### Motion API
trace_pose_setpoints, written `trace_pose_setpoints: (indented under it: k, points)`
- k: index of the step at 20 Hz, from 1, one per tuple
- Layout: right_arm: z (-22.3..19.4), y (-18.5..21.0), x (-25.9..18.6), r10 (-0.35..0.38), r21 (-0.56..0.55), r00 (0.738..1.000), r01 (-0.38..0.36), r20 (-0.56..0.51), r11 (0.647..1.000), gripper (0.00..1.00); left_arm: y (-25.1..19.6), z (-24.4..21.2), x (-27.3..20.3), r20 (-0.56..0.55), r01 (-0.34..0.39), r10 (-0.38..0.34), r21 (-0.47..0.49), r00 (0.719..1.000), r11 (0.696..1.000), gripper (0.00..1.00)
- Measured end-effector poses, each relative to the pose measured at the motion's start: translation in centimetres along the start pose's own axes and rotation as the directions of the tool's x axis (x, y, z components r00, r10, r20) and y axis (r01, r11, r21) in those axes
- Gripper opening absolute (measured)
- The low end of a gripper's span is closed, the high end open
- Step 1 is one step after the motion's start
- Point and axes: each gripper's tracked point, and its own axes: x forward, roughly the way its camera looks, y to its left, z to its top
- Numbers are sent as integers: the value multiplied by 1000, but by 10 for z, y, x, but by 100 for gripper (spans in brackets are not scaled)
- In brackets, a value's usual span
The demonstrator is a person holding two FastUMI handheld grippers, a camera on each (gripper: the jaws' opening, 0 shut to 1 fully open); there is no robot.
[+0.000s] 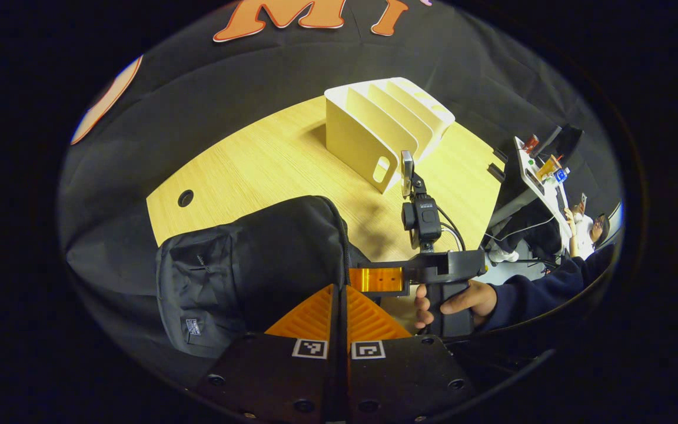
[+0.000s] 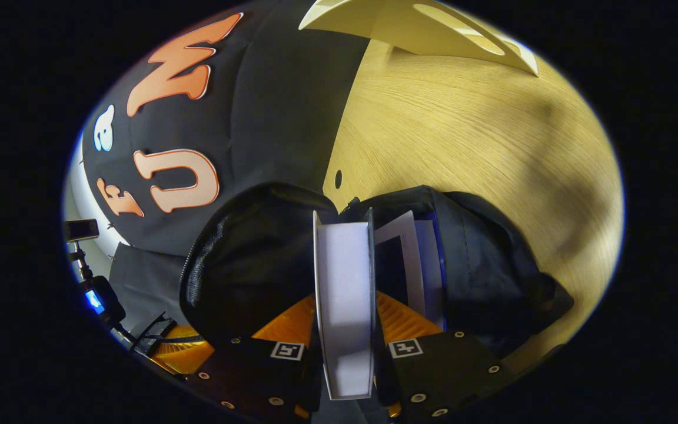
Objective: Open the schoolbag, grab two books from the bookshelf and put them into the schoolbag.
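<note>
The black schoolbag (image 1: 256, 265) lies on the wooden table (image 1: 256, 171) with its flap raised. My left gripper (image 1: 340, 291) has its fingers closed together at the flap's edge and is pinching it; in the right gripper view it (image 2: 171, 347) sits at the bag's lower left. My right gripper (image 2: 345, 300) is shut on a white book (image 2: 345, 277), which it holds edge-on over the open schoolbag (image 2: 492, 265). A second book (image 2: 412, 259) stands inside the bag. In the left gripper view a hand (image 1: 457, 300) holds the right gripper (image 1: 355, 280) at the bag's mouth. The white bookshelf (image 1: 380, 126) stands with its slots empty.
The bookshelf (image 2: 421, 29) is at the table's far side, with bare wood (image 2: 462, 135) between it and the bag. A cable hole (image 1: 185, 198) is at the table's left. Beyond the right edge are a desk (image 1: 539, 171) and a seated person (image 1: 586, 224).
</note>
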Motion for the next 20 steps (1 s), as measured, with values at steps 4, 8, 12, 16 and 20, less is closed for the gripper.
trace_pose_setpoints:
  k: [4, 8, 12, 16, 20]
  points:
    - [-5, -6, 14, -22, 23, 999, 22, -25, 999, 45, -21, 0, 5, -10, 0, 0, -6, 1000, 1000, 1]
    - [-5, -17, 10, -140, -24, 989, 139, -56, 990, 60, -17, -2, 7, -2, -1, 1, -20, 1000, 1000, 1]
    - [9, -26, -31, -290, -195, 956, 278, -37, 941, 90, -10, 1, 4, 6, -6, 7, -24, 1000, 1000, 1]
    - [48, -36, -77, -368, -272, 927, 374, 74, 887, 97, -14, -3, 4, 7, 0, 0, -22, 1000, 1000, 1]
    - [88, -14, -138, -358, -291, 911, 406, 204, 867, 98, -21, -5, 10, 12, 6, -6, -9, 1000, 1000, 1]
